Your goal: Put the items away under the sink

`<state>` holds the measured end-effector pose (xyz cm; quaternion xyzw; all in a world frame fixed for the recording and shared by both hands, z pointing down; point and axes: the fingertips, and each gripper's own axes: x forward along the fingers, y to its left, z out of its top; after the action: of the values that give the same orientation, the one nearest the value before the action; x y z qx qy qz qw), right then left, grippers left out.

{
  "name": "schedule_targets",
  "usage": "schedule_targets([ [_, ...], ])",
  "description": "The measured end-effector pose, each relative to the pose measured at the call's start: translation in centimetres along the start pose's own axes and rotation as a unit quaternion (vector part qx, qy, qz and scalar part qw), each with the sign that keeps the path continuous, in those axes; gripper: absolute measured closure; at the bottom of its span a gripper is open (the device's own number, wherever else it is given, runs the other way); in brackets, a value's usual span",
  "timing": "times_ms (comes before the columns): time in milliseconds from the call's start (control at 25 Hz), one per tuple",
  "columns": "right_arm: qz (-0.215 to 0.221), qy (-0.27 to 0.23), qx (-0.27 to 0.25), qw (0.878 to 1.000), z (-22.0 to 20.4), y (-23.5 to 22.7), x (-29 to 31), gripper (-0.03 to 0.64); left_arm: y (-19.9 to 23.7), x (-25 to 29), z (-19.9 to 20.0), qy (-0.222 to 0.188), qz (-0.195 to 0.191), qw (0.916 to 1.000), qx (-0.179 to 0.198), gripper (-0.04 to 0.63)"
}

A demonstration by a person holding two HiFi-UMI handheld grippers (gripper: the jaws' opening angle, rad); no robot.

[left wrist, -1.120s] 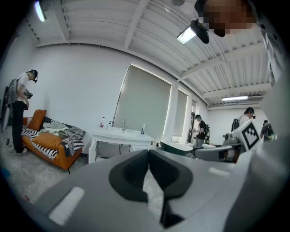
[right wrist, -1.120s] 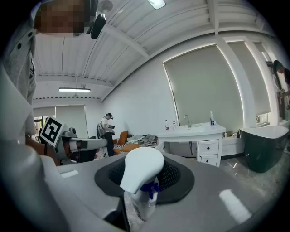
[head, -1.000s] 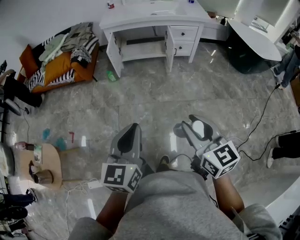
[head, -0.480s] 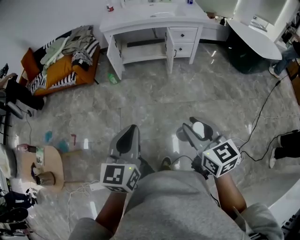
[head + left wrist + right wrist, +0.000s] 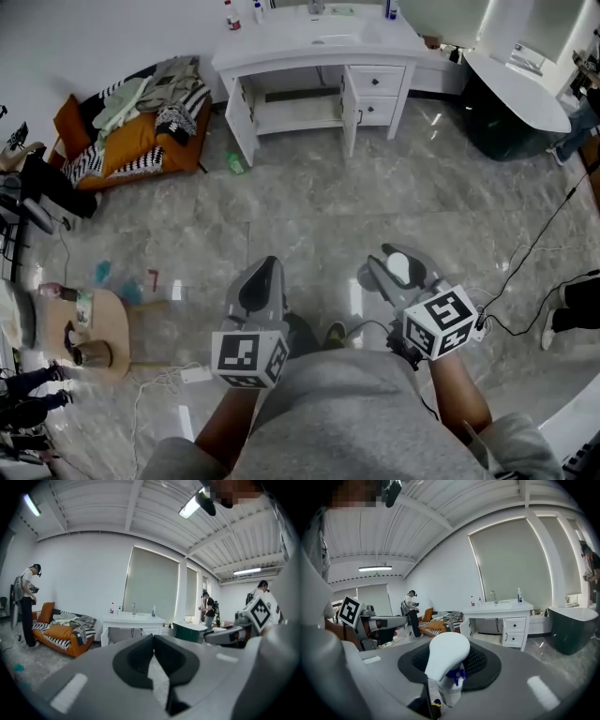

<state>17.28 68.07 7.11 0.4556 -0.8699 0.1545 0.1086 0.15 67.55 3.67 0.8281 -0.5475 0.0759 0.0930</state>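
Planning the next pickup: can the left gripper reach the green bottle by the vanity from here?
Probably not yet. The left gripper, jaws together and empty, hangs by the person's body; the green bottle lies far across bare floor beside the vanity. Nothing blocks the way, so stepping closer should do.

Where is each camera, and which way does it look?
Head view: on the person's head, looking down; forearms, left tongs and right tongs show.
Left gripper view: on the left tongs, facing the sink cabinet; its shut jaws show.
Right gripper view: on the right tongs, facing the same cabinet; jaws pinch a white bottle.
All three share the sink cabinet.
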Motion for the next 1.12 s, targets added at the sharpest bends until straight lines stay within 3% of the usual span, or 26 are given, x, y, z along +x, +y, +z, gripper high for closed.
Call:
schedule_targets([
  [280, 0.001, -0.015, -0.007, 1.000, 0.8, 1.3, 0.2, 0.488, 0.4, -0.2, 0.0, -0.002, 0.000, 0.9999, 0.015, 0.583],
  [1120, 0.001, -0.008, 0.000, 1.000, 2.6, -1.1, 6.3, 0.488, 4.2, 5.2, -0.3, 0.014, -0.012, 0.9997, -0.013, 0.583],
])
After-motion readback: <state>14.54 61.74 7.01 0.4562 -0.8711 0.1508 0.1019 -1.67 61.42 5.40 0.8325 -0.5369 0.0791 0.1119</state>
